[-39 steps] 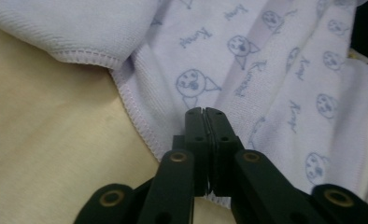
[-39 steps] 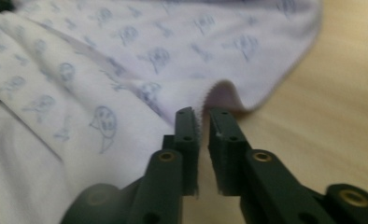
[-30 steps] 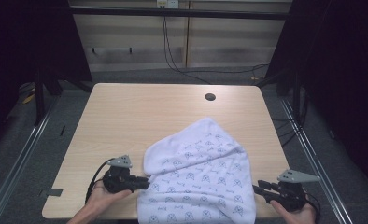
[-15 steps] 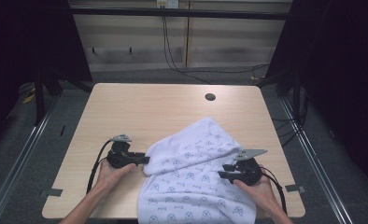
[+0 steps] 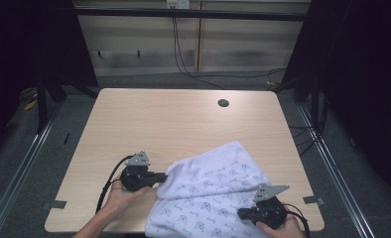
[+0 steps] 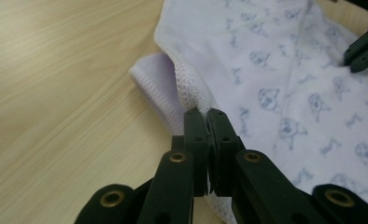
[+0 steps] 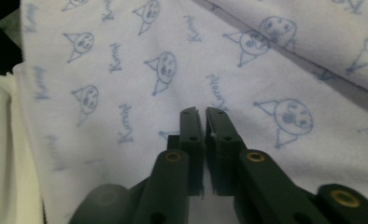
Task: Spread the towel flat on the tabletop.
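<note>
A white towel (image 5: 218, 188) with a blue print lies rumpled on the near right part of the wooden table (image 5: 173, 124). My left gripper (image 5: 163, 177) is at the towel's left edge. In the left gripper view its jaws (image 6: 204, 114) have just closed and pinch the towel's stitched hem (image 6: 187, 88). My right gripper (image 5: 240, 214) lies on the towel's near right part, pointing left. In the right gripper view its jaws (image 7: 201, 112) have just been closing. They stand almost together, tips pressed into the printed towel (image 7: 126, 70).
A small dark hole (image 5: 223, 103) sits in the tabletop near the far edge. The far and left parts of the table are bare wood. The towel hangs over the near edge. Black posts and cables stand behind and beside the table.
The right gripper came in from the table's right edge onto the towel, then drew back toward the person. The left gripper shifted slightly. The towel's far corner slid nearer.
</note>
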Motion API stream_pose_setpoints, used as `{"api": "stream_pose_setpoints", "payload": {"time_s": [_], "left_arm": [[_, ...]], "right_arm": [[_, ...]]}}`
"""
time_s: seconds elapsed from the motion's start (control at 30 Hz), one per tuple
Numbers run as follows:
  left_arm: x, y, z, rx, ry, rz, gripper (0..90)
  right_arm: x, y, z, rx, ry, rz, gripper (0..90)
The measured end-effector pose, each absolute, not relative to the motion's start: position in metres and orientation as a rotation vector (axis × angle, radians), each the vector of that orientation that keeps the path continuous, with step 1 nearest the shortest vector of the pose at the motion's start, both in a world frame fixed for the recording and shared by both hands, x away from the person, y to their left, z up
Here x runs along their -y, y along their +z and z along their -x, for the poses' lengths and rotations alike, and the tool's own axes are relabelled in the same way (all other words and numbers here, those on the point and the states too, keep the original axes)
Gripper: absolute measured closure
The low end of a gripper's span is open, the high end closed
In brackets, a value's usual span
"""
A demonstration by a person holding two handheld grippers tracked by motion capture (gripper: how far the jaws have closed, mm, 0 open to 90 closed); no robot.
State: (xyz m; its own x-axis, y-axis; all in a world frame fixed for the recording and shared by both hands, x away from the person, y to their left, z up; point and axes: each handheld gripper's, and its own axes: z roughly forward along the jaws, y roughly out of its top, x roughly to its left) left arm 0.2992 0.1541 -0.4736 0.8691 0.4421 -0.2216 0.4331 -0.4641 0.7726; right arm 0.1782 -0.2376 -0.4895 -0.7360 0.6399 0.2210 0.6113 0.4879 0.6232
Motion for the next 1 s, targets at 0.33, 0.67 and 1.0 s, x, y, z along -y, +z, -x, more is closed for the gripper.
{"api": "stream_pose_setpoints", "payload": {"time_s": [0.33, 0.67, 1.0], "left_arm": [[-0.088, -0.479, -0.265, -0.373, -0.129, -2.226, 86.5], [-0.132, -0.468, -0.289, -0.527, -0.164, -2.034, 71.2], [-0.089, -0.484, -0.281, -0.456, -0.231, -2.212, 56.5]], "right_arm": [[0.265, -0.469, -0.227, -2.423, 1.22, -1.185, 74.3], [0.274, -0.479, -0.295, -2.335, 1.165, -1.264, 70.7], [0.271, -0.489, -0.316, -2.34, 1.155, -1.291, 68.1]]}}
